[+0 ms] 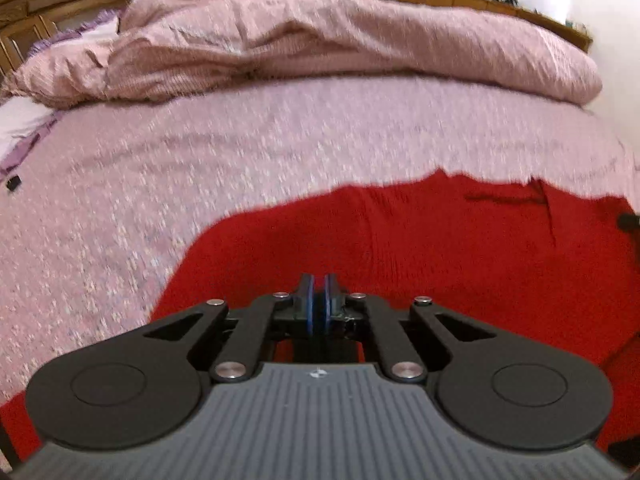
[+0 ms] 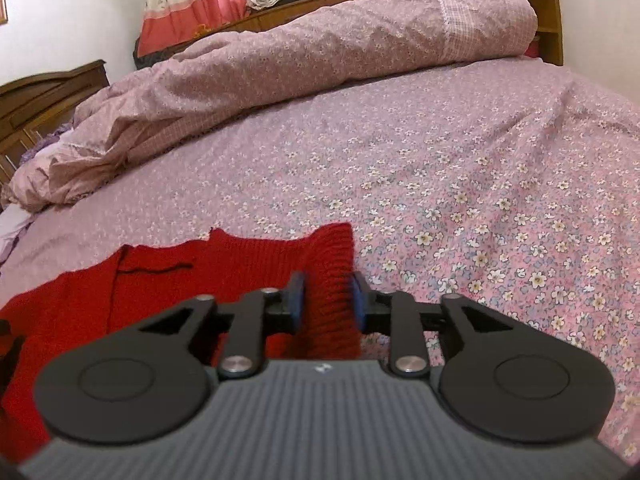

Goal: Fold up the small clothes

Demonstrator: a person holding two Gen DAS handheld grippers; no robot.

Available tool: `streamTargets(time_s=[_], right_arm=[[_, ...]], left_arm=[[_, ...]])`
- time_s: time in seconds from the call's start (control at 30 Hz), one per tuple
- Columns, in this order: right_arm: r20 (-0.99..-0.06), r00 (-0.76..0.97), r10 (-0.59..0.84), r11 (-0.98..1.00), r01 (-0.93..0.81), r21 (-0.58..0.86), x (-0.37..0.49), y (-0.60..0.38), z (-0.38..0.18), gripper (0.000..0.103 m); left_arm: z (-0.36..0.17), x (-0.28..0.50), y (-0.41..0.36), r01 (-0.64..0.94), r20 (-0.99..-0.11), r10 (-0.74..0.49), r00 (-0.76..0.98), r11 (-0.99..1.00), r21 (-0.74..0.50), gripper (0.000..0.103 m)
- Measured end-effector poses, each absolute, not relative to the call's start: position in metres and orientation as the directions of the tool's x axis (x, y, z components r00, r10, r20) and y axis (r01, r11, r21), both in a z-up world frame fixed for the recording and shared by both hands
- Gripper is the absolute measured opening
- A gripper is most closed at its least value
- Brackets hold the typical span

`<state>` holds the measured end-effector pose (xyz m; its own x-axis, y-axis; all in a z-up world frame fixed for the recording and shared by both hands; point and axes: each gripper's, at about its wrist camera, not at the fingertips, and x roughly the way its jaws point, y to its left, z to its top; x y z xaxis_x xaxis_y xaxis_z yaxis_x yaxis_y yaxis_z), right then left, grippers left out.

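Item: red knitted garment (image 2: 168, 276), a small ribbed-knit piece, spread flat on the near part of a bed covered by a pink sheet printed with small white flowers (image 2: 460, 200). In the right wrist view the garment occupies the lower left, with a raised ribbed edge at its far right corner and a dark seam line across its upper left. In the left wrist view the same red knit (image 1: 400, 248) fills the lower middle and right, its far edge ragged against the sheet (image 1: 200, 152). Left gripper (image 1: 319, 300): black two-finger tool with blue pads, jaws drawn together with only a thin slit between the pads; it sits over the red knit, but whether any cloth is pinched between the pads cannot be told from this view. Right gripper (image 2: 326, 300): same make, jaws partly apart, with a thick ribbed fold of the red garment standing between the blue pads; both pads lie against the fold's sides, and the knit bulges up between them. Further stock on the bed: a bunched pink floral quilt (image 2: 300, 52), rolled lengthwise along the far side of the mattress. Behind it, a brown wooden headboard (image 2: 552, 12) with a shelf, and a red-and-cream floral curtain (image 2: 192, 4) against a white wall. The left wrist view is blurred.
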<state>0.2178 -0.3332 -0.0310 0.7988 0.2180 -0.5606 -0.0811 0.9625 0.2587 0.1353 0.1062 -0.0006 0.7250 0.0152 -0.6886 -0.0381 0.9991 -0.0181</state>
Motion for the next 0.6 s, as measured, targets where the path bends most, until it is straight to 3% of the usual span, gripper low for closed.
streamTargets(time_s=[0.07,0.1,0.13,0.2,0.23,0.37,0.47,0.53,0.57,0.6], right_arm=[[-0.562,0.798,0.216,0.966,-0.09,0.244,0.214,-0.331,-0.029,0.043],[-0.561,0.798,0.22,0.966,-0.098,0.239,0.213,-0.33,-0.027,0.048],[-0.559,0.798,0.223,0.966,-0.106,0.235,0.21,-0.329,-0.027,0.049],[-0.558,0.798,0.228,0.966,-0.115,0.23,0.208,-0.329,-0.025,0.05],[-0.559,0.797,0.228,0.967,-0.116,0.228,0.207,-0.329,-0.025,0.05],[-0.564,0.794,0.228,0.967,-0.115,0.229,0.206,-0.329,-0.025,0.05],[-0.564,0.794,0.228,0.966,-0.113,0.231,0.205,-0.328,-0.026,0.05],[-0.563,0.795,0.226,0.967,-0.113,0.229,0.206,-0.327,-0.027,0.051],[-0.564,0.795,0.225,0.967,-0.112,0.229,0.206,-0.327,-0.028,0.051],[-0.563,0.795,0.225,0.967,-0.11,0.23,0.207,-0.328,-0.028,0.051]], left_arm=[[-0.008,0.137,0.107,-0.036,-0.712,0.004,0.702,0.999,-0.029,0.014],[-0.012,0.138,0.108,-0.043,-0.719,0.006,0.695,0.999,-0.033,0.025],[-0.014,0.138,0.109,-0.055,-0.72,0.015,0.694,0.998,-0.033,0.041],[-0.017,0.138,0.109,-0.079,-0.71,0.04,0.703,0.997,-0.023,0.062],[-0.018,0.139,0.109,-0.079,-0.706,0.039,0.707,0.997,-0.024,0.065],[-0.024,0.143,0.106,-0.028,-0.712,-0.022,0.702,0.998,-0.058,0.065],[-0.028,0.145,0.102,-0.023,-0.711,-0.031,0.703,0.998,-0.066,0.056],[-0.026,0.144,0.101,-0.022,-0.698,-0.037,0.715,0.997,-0.076,0.032],[-0.023,0.142,0.101,-0.016,-0.688,-0.042,0.725,0.997,-0.077,0.028],[-0.019,0.14,0.1,-0.007,-0.678,-0.047,0.734,0.997,-0.076,0.011]])
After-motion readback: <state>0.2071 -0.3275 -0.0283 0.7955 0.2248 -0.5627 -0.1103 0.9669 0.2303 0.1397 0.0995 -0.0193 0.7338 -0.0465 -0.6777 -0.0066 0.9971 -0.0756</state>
